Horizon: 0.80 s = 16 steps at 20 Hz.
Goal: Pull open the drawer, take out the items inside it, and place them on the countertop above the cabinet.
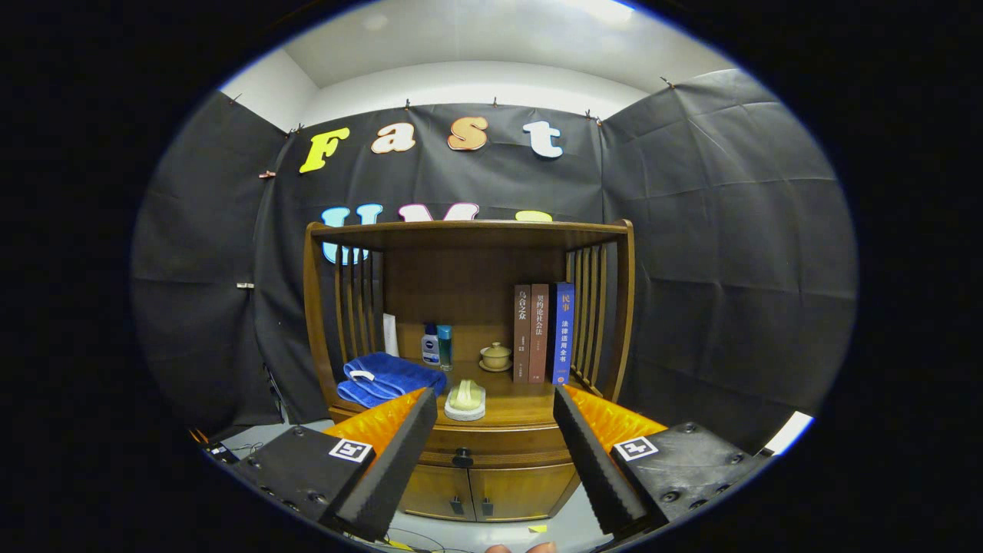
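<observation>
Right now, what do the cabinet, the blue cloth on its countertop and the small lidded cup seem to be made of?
The cabinet looks like wood with a smooth, slightly glossy brown finish; grain and slatted sides show. The blue cloth looks like soft terry towel, folded and matte. The lidded cup looks like glazed ceramic, pale and faintly shiny, though it is small. The gripper is open, fingers apart ahead of the drawer knob.

Wooden drawer (491,445) closed, flush in the cabinet (484,491) front, small dark knob (462,458) at centre, just under the tabletop (514,411). Hand-held gripper (491,430) fingers spread wide, framing it, not touching.
</observation>
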Available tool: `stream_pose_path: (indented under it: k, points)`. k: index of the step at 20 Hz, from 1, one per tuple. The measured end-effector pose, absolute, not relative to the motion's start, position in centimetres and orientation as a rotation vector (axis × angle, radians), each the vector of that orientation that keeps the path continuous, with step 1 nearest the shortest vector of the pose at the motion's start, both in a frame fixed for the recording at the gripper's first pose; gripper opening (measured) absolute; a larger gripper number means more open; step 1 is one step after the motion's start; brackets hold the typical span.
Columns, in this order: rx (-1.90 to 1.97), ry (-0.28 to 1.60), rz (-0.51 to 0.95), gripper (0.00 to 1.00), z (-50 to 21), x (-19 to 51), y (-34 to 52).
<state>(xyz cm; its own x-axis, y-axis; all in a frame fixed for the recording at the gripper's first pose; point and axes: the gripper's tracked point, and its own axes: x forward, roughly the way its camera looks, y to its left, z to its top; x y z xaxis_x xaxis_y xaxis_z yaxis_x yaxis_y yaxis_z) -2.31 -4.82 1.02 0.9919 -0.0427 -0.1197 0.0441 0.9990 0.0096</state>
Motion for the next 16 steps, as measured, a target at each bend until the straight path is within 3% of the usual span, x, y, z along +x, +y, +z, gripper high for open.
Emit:
stream_pose_path:
  k: [16]
  points:
    - [0.06, 0.102, -0.146, 0.98, 1.5, -3.9, -8.7]
